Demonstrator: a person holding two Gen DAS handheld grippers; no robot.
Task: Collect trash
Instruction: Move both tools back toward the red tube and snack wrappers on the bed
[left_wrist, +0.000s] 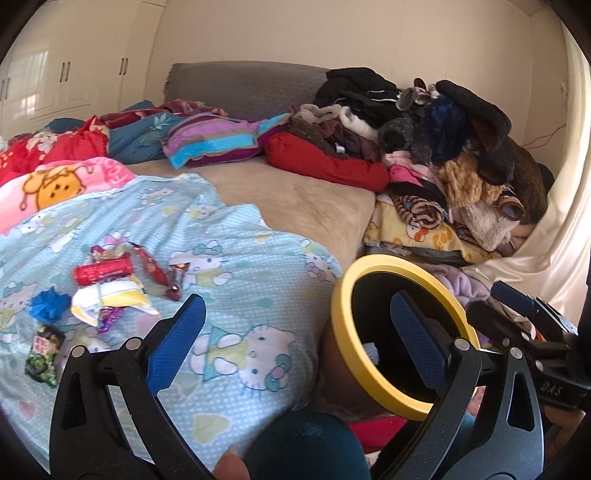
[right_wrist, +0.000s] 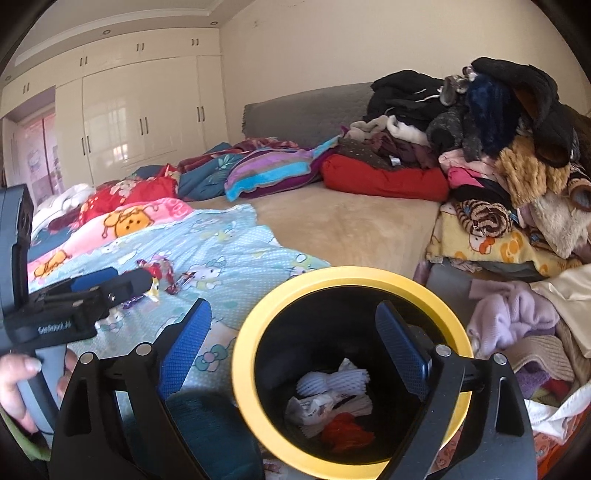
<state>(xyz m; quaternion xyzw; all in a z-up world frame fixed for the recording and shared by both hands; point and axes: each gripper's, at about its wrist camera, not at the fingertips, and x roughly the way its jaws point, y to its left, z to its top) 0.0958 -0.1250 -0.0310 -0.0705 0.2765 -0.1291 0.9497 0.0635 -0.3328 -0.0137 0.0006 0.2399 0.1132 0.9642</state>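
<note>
Bedding covered the bed (left_wrist: 306, 206), with a pale blue cartoon sheet (left_wrist: 236, 280) spread across its near side. Beside that sheet's right edge stood a black bin with a yellow rim (right_wrist: 258, 314), holding white foam netting and red scraps (right_wrist: 332, 410). Wrappers and a red tube (left_wrist: 103, 271) lay on the sheet, well left of the bin. Both the left gripper (left_wrist: 295, 343) and the right gripper (right_wrist: 291, 350) stood wide apart, clamping nothing; the right one's far finger hung over the bin's mouth.

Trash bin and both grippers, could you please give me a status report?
Both grippers open, empty. Trash bin holds white wrappers. More wrappers on blue sheet. Path clear.
</note>
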